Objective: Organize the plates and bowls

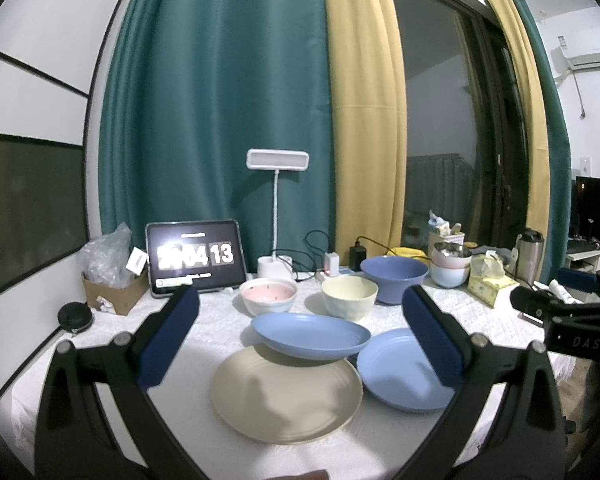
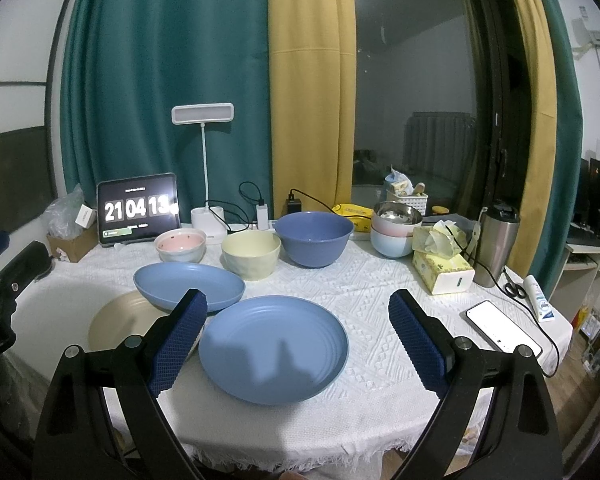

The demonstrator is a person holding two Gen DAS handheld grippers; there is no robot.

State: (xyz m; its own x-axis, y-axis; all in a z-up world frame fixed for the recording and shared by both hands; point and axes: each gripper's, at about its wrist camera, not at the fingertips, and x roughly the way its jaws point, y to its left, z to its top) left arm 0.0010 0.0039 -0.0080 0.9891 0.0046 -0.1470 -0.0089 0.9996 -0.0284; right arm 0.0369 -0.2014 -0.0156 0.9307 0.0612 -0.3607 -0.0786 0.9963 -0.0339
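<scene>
On the white tablecloth lie a beige plate (image 1: 286, 394) (image 2: 116, 322), a blue ribbed plate (image 1: 400, 376) (image 2: 274, 350) to its right, and a deeper blue dish (image 1: 310, 334) (image 2: 188, 284) resting partly on the beige plate's far edge. Behind them stand a pink bowl (image 1: 268, 294) (image 2: 180, 244), a cream bowl (image 1: 349, 295) (image 2: 251, 254) and a big blue bowl (image 1: 394, 276) (image 2: 314, 236). My left gripper (image 1: 300, 340) is open above the beige plate. My right gripper (image 2: 298, 338) is open above the blue ribbed plate. Neither holds anything.
A tablet clock (image 2: 138, 210), a desk lamp (image 2: 204, 216) and chargers line the back. Stacked bowls (image 2: 394, 230), a tissue box (image 2: 442, 272), a steel tumbler (image 2: 496, 246), a phone (image 2: 502, 328), scissors and a tube sit at the right. A cardboard box (image 1: 114, 288) stands back left.
</scene>
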